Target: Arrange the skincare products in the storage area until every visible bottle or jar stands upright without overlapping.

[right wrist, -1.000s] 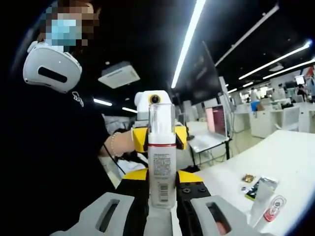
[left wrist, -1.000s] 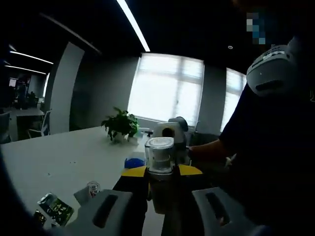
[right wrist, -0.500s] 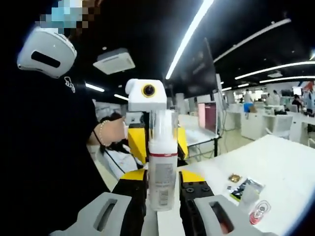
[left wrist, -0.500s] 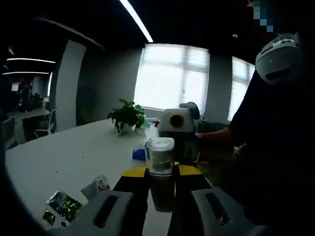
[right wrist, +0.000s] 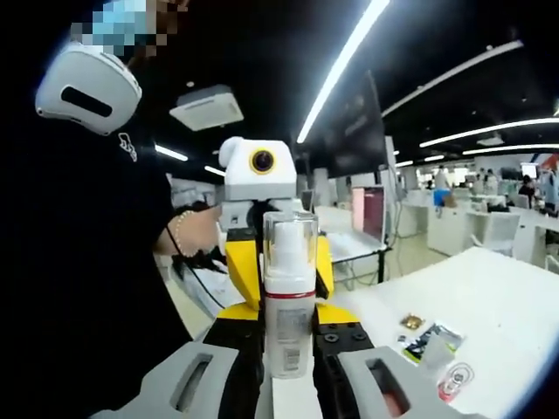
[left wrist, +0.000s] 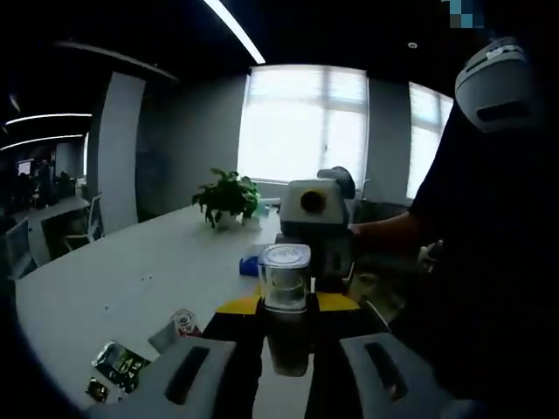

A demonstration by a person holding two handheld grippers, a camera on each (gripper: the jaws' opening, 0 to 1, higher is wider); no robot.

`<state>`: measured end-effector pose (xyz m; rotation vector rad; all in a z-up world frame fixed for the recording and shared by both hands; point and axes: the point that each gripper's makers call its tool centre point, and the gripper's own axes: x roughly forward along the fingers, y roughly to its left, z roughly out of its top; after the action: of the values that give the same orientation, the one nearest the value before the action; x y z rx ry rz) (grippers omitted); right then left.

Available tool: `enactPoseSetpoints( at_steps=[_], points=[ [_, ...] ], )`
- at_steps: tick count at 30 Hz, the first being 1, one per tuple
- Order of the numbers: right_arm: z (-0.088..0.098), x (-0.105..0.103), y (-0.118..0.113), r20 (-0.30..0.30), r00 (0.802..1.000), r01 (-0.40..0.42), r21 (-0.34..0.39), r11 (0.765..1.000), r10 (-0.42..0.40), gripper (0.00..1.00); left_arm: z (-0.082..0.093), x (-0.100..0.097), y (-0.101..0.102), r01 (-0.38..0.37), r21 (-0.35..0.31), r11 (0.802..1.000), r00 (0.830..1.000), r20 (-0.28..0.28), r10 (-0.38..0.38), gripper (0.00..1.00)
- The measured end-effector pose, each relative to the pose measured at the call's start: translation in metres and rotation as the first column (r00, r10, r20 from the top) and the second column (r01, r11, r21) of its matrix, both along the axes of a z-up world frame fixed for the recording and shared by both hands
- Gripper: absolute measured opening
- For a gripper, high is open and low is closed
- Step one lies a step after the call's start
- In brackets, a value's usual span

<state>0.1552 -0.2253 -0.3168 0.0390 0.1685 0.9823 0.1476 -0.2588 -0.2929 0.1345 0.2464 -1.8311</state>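
A white pump bottle with a clear cap and a red band stands upright between the jaws of my right gripper, which is shut on its body. Just behind it, my left gripper faces this camera, its yellow jaws flanking the bottle's upper part. In the left gripper view the same clear-capped bottle sits backlit between the jaws of my left gripper, shut on it. My right gripper is close behind it there. The bottle is held in the air above the white table.
A person in dark clothes holds both grippers. On the white table lie foil sachets and a small red-and-white item. A potted plant and a blue object are farther back.
The two grippers have drawn closer together, each looming larger in the other's view. The bottle stays gripped and upright. Both cameras shifted a little.
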Motion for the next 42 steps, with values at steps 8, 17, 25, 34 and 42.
enactPoseSetpoints(
  at_steps=[8, 17, 25, 34, 42],
  points=[
    [-0.005, -0.001, -0.001, 0.02, 1.0, -0.003, -0.001, 1.0, 0.004, 0.11, -0.006, 0.0, -0.001, -0.009, -0.01, 1.0, 0.999, -0.031, 0.009, 0.2],
    [-0.013, -0.002, -0.003, 0.02, 1.0, 0.003, 0.006, 1.0, -0.003, 0.12, -0.016, 0.001, -0.001, -0.054, -0.005, 0.999, 0.996, -0.072, 0.053, 0.28],
    [-0.024, -0.001, -0.011, 0.005, 0.999, 0.032, 0.025, 0.999, -0.032, 0.12, -0.028, 0.012, 0.001, -0.127, 0.002, 0.992, 0.988, -0.082, 0.127, 0.45],
    [-0.034, 0.0, -0.014, -0.019, 0.999, 0.046, 0.032, 0.998, -0.046, 0.12, -0.038, 0.017, 0.005, -0.241, 0.007, 0.971, 0.97, -0.03, 0.241, 0.76],
    [-0.043, 0.004, -0.015, -0.037, 0.998, 0.057, 0.037, 0.998, -0.055, 0.12, -0.052, 0.023, 0.012, -0.302, 0.04, 0.952, 0.953, 0.001, 0.303, 0.94]
  ],
)
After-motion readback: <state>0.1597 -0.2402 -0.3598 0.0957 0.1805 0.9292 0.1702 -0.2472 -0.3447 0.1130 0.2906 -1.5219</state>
